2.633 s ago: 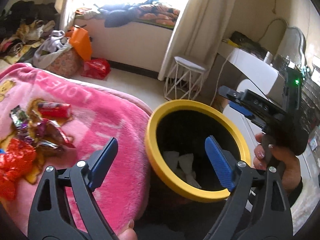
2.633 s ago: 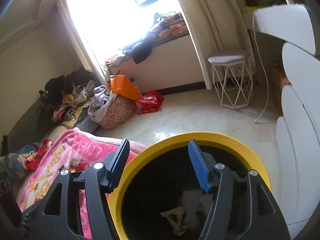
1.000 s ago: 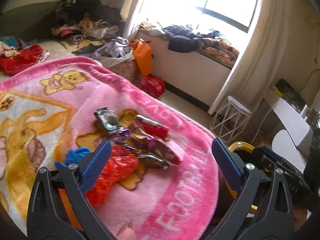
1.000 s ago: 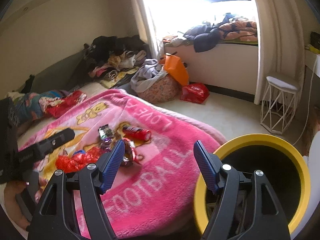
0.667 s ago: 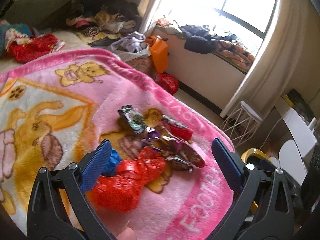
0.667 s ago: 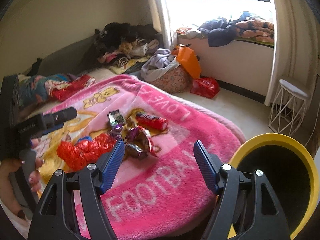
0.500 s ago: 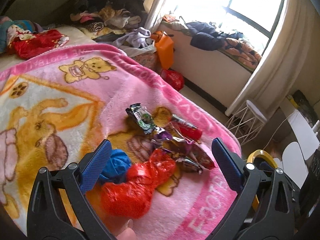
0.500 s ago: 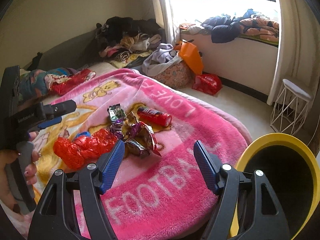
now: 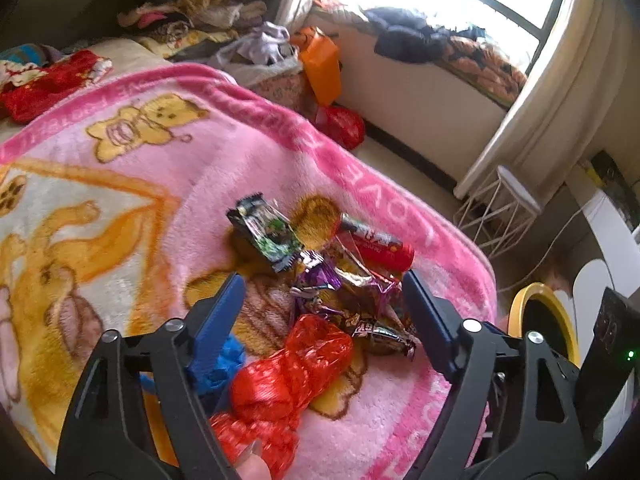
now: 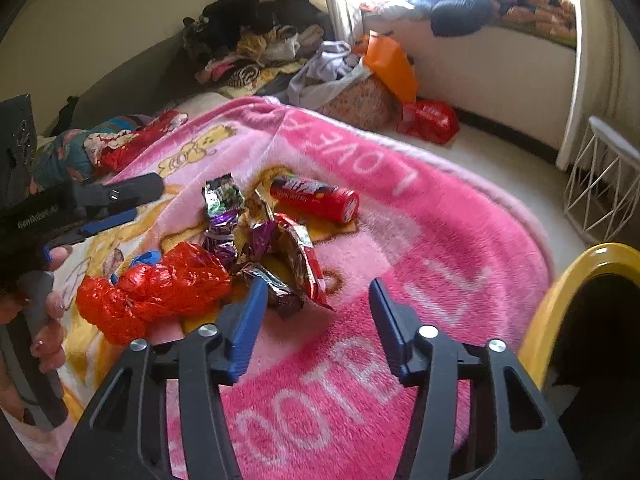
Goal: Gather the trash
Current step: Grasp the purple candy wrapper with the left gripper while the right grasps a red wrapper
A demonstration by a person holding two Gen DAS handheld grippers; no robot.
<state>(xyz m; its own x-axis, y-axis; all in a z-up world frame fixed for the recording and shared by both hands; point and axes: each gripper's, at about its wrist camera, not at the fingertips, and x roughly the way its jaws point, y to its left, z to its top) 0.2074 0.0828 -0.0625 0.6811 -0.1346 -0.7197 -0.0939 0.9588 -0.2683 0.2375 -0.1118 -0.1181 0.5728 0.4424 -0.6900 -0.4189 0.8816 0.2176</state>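
Note:
A heap of trash lies on a pink blanket point(image 9: 168, 168): a crumpled red foil bag point(image 9: 288, 372) point(image 10: 156, 288), a blue scrap point(image 9: 222, 364), a green-black wrapper point(image 9: 264, 232) point(image 10: 222, 196), purple and brown wrappers point(image 9: 340, 300) point(image 10: 276, 256) and a red tube can point(image 9: 378, 246) point(image 10: 314, 198). My left gripper point(image 9: 322, 302) is open just above the heap, the wrappers between its blue pads. My right gripper point(image 10: 316, 312) is open and empty, near the heap's front edge. The yellow-rimmed black bin point(image 10: 568, 300) point(image 9: 536, 320) stands at the right beside the bed.
The left gripper also shows at the left edge of the right wrist view point(image 10: 100, 204). Clothes point(image 10: 256, 52), an orange bag point(image 10: 394, 68) and a red bag point(image 10: 430, 120) lie on the floor. A white wire stool point(image 9: 500, 208) stands by the curtain.
Both grippers have swung away from the bin to the bed. They have come closer and lower to the trash heap. Both stay open and empty.

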